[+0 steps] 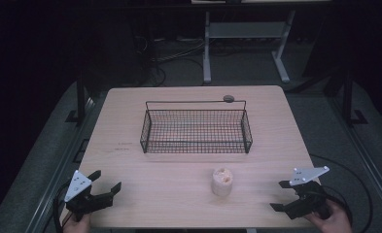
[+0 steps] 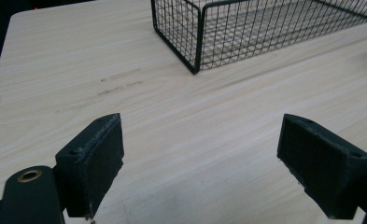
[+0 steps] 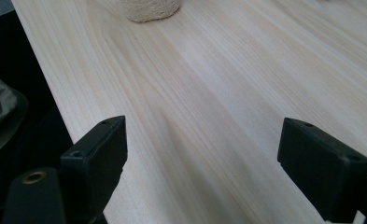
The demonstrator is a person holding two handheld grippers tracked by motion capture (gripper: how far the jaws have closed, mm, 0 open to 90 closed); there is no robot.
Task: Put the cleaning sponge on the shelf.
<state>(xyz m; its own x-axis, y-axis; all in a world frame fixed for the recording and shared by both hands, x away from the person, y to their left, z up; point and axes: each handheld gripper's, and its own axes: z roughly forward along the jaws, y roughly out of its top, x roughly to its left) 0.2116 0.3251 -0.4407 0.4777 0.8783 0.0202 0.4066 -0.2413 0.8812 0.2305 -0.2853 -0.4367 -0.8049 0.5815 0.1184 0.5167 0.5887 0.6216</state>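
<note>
A pale, rough-textured cylinder (image 1: 222, 181) stands upright on the light wooden table (image 1: 179, 204), ahead of and between the two grippers, nearer the right one. In the right gripper view its lower edge (image 3: 148, 9) sits at the top, well ahead of the jaws and to their left.

The right gripper (image 1: 282, 196) rests near the table's front right corner with its jaws spread wide and nothing between them; a hand (image 1: 332, 221) holds it from behind. The left gripper (image 1: 107, 180) sits at the front left corner, jaws likewise wide apart and empty, over bare wood.

Beyond the cylinder, farther from both grippers, a black wire basket (image 1: 196, 145) stands mid-table; from the left gripper view its near corner (image 2: 197, 56) lies ahead and slightly right of the jaws. A small dark round object (image 1: 228, 98) lies just behind the basket's far right end.
</note>
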